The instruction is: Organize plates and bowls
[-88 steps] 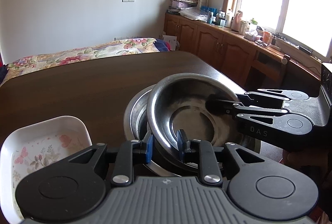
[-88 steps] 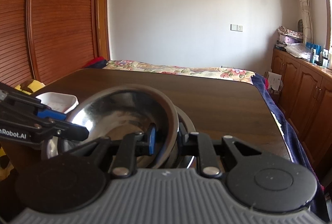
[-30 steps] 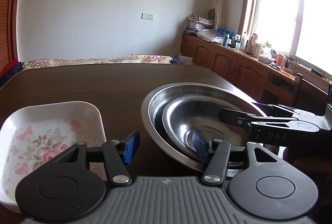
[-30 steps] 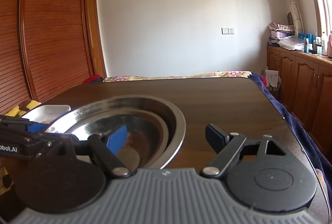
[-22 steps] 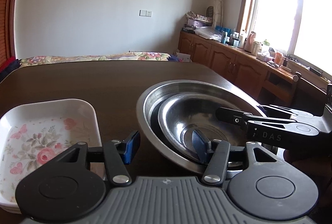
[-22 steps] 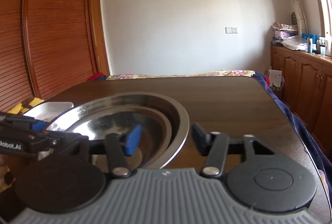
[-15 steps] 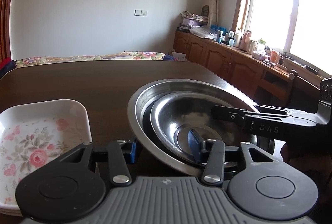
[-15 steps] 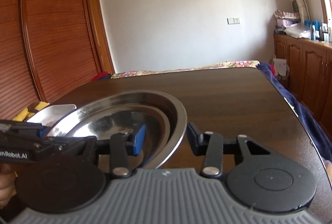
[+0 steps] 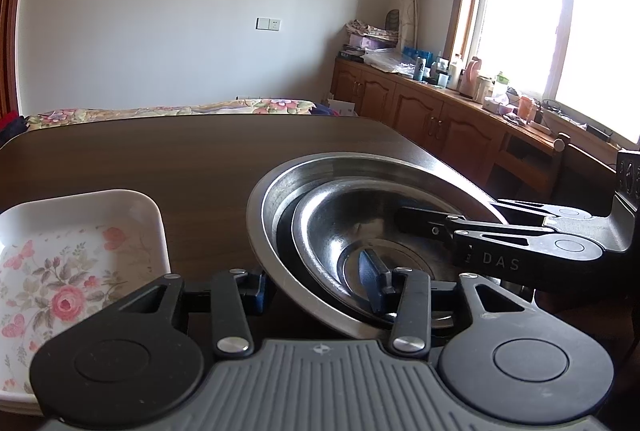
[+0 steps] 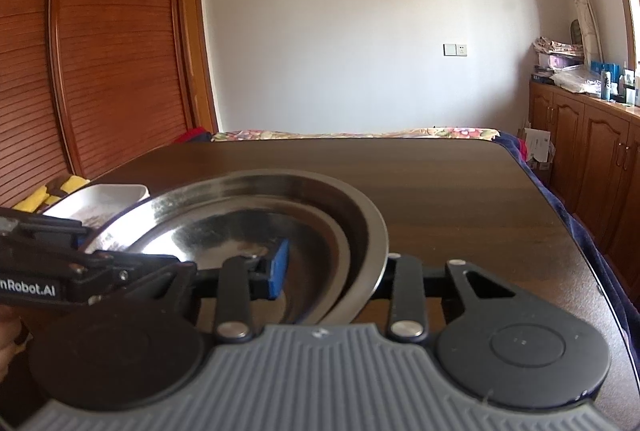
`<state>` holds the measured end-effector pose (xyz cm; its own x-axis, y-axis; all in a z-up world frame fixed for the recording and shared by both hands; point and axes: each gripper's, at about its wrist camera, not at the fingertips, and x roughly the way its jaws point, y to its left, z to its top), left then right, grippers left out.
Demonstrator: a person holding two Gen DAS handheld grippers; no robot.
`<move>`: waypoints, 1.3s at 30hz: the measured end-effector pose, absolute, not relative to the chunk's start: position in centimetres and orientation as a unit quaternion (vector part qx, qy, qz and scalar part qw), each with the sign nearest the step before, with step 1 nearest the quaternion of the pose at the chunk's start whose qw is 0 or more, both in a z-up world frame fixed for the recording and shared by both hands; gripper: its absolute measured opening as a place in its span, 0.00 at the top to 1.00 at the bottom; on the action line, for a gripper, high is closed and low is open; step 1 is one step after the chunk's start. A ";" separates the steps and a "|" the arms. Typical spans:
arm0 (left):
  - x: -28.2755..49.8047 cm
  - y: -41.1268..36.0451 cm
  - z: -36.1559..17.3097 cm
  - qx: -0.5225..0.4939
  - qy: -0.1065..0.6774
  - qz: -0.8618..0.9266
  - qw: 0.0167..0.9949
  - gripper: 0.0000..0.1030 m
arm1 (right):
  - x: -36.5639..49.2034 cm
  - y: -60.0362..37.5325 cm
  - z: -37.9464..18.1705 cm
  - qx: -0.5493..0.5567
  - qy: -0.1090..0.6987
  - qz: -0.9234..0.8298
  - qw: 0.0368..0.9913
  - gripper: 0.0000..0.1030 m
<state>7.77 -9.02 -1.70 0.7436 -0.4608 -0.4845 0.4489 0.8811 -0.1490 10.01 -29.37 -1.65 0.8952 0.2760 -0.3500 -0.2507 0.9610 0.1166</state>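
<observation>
A small steel bowl (image 9: pixel 336 231) sits nested inside a large steel bowl (image 9: pixel 360 161) on the dark wooden table (image 9: pixel 160 151). My left gripper (image 9: pixel 316 289) straddles the near left wall of the pair, one pad outside the large rim and one inside the small bowl, shut on them. From the opposite side, my right gripper (image 10: pixel 336 267) clamps the large steel bowl (image 10: pixel 360 215) the same way. Its outer pad is hidden behind the rim. One of its fingers (image 9: pixel 424 225) reaches into the small bowl. A white floral tray (image 9: pixel 80 231) lies to the left of the bowls.
The table's right edge (image 10: pixel 560 199) drops off towards wooden cabinets (image 9: pixel 420 111) crowded with bottles under a bright window. A bed (image 10: pixel 360 133) lies beyond the far edge. A slatted wooden wardrobe (image 10: pixel 100 51) stands on the left. The white tray (image 10: pixel 104 193) is near the left gripper's fingers (image 10: pixel 60 231).
The small bowl was lowered into the large one and let go. Both grippers then opened, shifted outward, and narrowed around the large bowl's rim. The right one closed in most visibly.
</observation>
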 end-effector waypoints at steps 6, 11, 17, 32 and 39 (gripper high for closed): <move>7.7 -8.8 -1.6 -0.013 0.262 -0.237 0.935 0.59 | 10.0 -29.6 -1.5 0.046 0.185 0.126 0.974 0.75; 7.4 -8.7 -1.4 -0.016 0.264 -0.232 0.936 0.60 | 10.0 -29.5 -1.5 0.058 0.188 0.124 0.973 0.76; 6.8 -8.4 -0.6 -0.018 0.255 -0.228 0.939 0.60 | 9.8 -29.3 -0.9 0.064 0.186 0.124 0.973 0.76; 6.3 -5.4 2.1 -0.012 0.240 -0.203 0.949 0.60 | 10.3 -27.1 1.1 0.053 0.173 0.147 0.973 0.76; 6.3 -2.9 3.3 -0.017 0.231 -0.184 0.955 0.60 | 10.7 -25.1 2.1 0.042 0.170 0.165 0.971 0.76</move>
